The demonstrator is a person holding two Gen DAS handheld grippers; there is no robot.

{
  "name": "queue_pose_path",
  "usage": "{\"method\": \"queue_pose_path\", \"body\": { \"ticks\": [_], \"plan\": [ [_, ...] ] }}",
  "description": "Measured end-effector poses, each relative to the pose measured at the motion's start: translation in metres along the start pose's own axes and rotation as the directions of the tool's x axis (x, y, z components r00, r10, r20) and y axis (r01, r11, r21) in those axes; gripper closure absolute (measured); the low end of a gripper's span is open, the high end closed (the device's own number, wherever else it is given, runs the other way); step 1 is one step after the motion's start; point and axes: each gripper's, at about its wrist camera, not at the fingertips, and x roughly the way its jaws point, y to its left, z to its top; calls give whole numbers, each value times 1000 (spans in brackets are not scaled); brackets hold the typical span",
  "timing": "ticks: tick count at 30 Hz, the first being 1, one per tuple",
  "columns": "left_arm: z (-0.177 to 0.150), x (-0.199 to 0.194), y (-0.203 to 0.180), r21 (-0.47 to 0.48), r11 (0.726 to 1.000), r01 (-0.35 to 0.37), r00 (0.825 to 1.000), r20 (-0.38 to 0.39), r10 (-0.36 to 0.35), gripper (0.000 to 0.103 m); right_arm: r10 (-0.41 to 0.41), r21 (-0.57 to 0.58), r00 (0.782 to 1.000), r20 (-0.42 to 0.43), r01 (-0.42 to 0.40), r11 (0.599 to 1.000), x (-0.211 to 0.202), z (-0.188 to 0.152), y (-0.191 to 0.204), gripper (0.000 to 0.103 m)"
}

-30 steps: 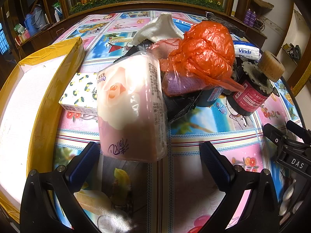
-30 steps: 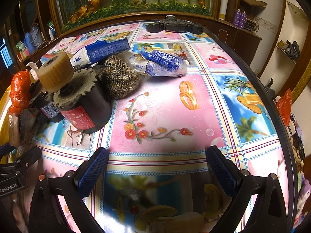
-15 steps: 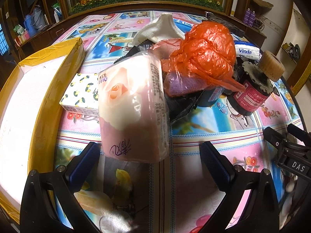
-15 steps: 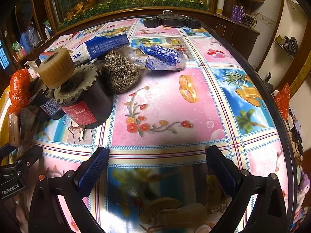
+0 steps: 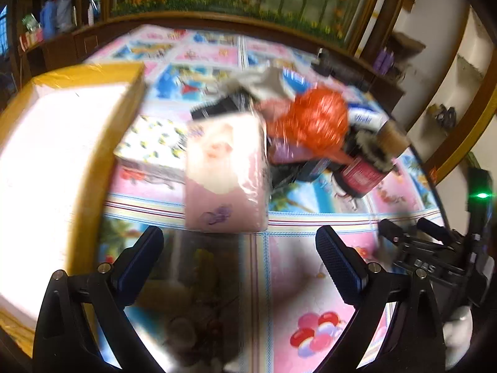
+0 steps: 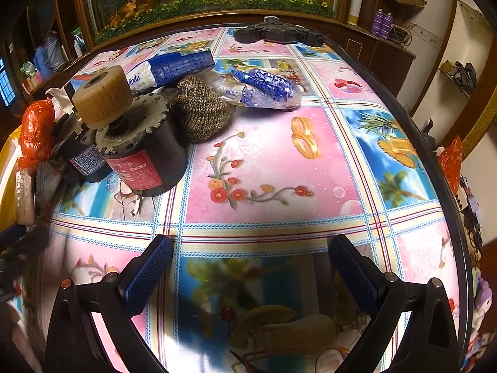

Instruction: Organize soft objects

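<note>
A pink tissue pack [image 5: 225,174] stands on the patterned tablecloth just ahead of my left gripper [image 5: 239,251], which is open and empty. Behind the pack lie an orange plastic bag [image 5: 313,121], a white cloth [image 5: 264,84] and a lemon-print tissue box [image 5: 152,143]. The left wrist view is blurred. My right gripper [image 6: 250,267] is open over bare tablecloth. Ahead of it lie a brown knitted hat [image 6: 200,112], a blue-and-clear plastic bag [image 6: 264,88] and a blue Vinda tissue pack [image 6: 174,66].
A yellow-taped box with a white inside [image 5: 52,155] sits at the left. A black motor with a red label and tan wheel [image 6: 136,136] stands beside the hat. A black tool [image 6: 276,34] lies at the far table edge. The other gripper [image 5: 435,258] shows at the right.
The left gripper has pulled back and lifted, so the pink pack now looks smaller and farther, and the view is blurred. The right gripper has eased back slightly.
</note>
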Motion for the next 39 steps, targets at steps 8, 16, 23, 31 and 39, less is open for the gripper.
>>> {"method": "queue_pose_path", "body": {
  "ticks": [8, 16, 23, 31, 39],
  "plan": [
    [-12, -71, 15, 75, 991, -115, 977, 191, 99, 4, -48, -8, 967, 248, 51, 999, -75, -6, 11, 10],
    [-15, -79, 18, 76, 995, -62, 976, 215, 44, 4, 203, -125, 902, 380, -167, 978, -150, 1, 37, 1],
    [-14, -56, 14, 89, 996, 1, 988, 151, -14, 4, 497, -123, 850, 172, -483, 867, -132, -9, 47, 30],
    [3, -44, 19, 151, 988, -16, 988, 155, -8, 4, 546, -99, 832, 94, -538, 837, -91, 36, 77, 34],
    [10, -24, 20, 151, 987, 52, 996, 65, -62, 4, 537, -64, 843, 42, -534, 843, -33, 73, 116, 34]
  ]
}}
